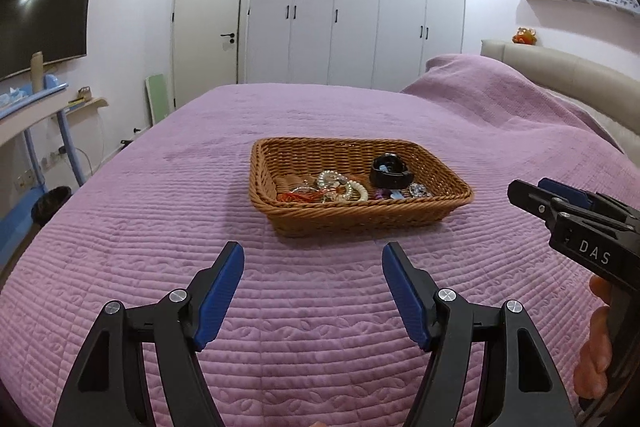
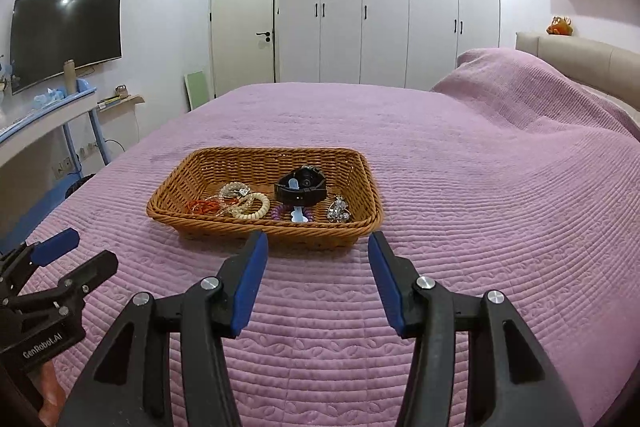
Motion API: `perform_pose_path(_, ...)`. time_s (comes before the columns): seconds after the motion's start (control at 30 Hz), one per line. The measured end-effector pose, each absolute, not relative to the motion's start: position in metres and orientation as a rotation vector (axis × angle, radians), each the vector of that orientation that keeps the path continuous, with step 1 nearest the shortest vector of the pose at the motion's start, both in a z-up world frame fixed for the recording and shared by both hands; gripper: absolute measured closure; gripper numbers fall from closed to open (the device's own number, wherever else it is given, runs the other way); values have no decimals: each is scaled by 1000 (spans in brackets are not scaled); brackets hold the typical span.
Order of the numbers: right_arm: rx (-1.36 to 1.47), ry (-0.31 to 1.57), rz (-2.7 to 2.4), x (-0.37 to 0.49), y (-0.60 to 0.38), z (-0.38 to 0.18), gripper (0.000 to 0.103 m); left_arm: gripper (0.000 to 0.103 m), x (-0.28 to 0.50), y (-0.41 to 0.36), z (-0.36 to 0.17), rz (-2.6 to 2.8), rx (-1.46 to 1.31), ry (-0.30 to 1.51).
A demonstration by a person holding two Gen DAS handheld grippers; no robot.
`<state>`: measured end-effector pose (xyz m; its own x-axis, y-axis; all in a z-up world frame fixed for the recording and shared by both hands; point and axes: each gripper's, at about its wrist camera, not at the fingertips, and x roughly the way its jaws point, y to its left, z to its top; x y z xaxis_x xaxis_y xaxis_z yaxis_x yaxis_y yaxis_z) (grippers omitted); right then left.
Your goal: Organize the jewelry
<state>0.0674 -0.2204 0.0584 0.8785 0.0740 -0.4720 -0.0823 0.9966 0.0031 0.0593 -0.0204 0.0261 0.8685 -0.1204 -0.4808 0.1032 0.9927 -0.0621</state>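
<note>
Plenty of room here: the purple quilt (image 2: pixel 460 187) is lying open all around the wicker basket (image 2: pixel 362 183), so a gripper could be coming in from the near side or either flank. The basket's raised rim is standing in the way of a flat approach, and inside, the black watch (image 2: pixel 301 187), cream bead bracelet (image 2: pixel 252 207) and crystal piece (image 2: pixel 338 211) are crowding the near half, leaving the far half free.

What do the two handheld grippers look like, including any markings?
Left gripper and right gripper: matte black angular linkage arms, silver round pivot bolts, flat blue finger pads. White lettering shows "DAS" on the right body, "GenRobot.AI" on the left. No cables visible.
</note>
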Motion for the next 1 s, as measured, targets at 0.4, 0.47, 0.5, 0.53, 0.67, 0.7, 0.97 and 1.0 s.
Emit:
perform_pose_path(0.4, -27, 491, 82, 65, -217, 54, 48, 30, 53, -20, 34, -118, -19, 469)
perform_pose_path(0.47, -28, 491, 83, 65, -217, 54, 48, 30, 53, -19, 34, -116, -23, 467)
perform_pose_path(0.5, -29, 492, 82, 65, -217, 53, 48, 30, 53, -18, 33, -115, -22, 468)
perform_pose_path(0.53, -29, 492, 82, 65, -218, 53, 48, 30, 53, -18, 33, -114, -22, 470)
perform_pose_path(0.67, -29, 491, 81, 65, -218, 52, 48, 30, 55, -19, 31, -117, -24, 477)
perform_pose_path(0.7, -31, 490, 79, 64, -218, 52, 48, 30, 54, -19, 31, -116, -23, 477)
perform_pose_path(0.97, -32, 494, 75, 67, -220, 50, 47, 30, 55, -18, 30, -114, -24, 479)
perform_pose_path(1.0, -32, 496, 76, 67, -220, 49, 47, 30, 55, -19, 30, -114, -24, 480)
